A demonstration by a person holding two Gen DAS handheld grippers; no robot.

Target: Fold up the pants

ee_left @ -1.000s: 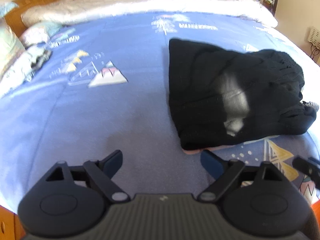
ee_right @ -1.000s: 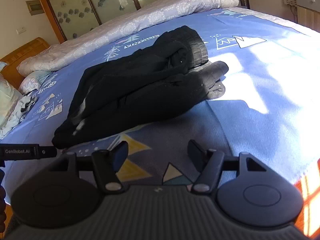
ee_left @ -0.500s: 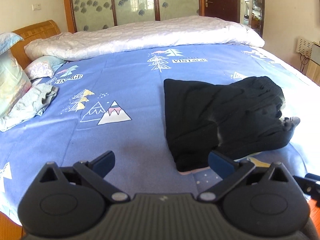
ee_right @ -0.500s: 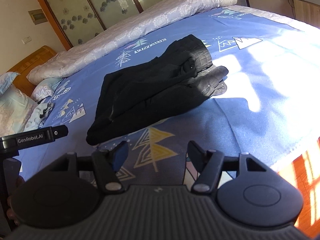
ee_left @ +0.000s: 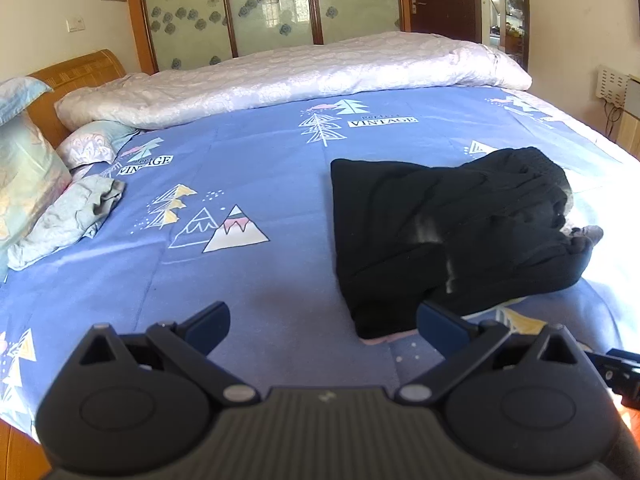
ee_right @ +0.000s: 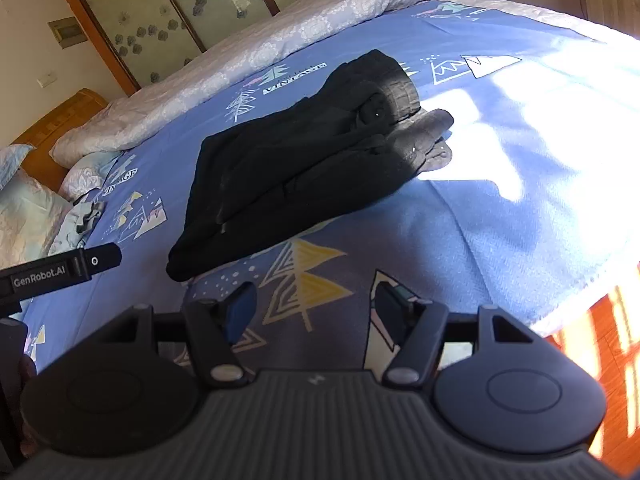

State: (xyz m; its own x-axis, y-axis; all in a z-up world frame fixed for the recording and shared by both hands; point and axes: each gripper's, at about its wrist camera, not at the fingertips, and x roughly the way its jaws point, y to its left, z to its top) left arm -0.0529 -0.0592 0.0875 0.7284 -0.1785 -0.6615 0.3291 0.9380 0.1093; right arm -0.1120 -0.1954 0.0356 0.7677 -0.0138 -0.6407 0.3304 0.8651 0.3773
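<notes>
so the black pants (ee_left: 448, 232) sit in a loose folded bundle on the blue bedsheet (ee_left: 248, 280), toward the near edge and the sunlit side of the bed, waistband end bunched away from us. we've got both tools backed off over that near edge, left gripper (ee_left: 322, 318) and right gripper (ee_right: 312, 306), fingers spread apart with nothing between them, probably because the fold looks about done and we're just checking it. compared with a second ago, both cameras have pulled back and tipped up, so the pants look smaller and more wardrobe (ee_left: 272, 4) shows; the bundle itself hasn't shifted.
</notes>
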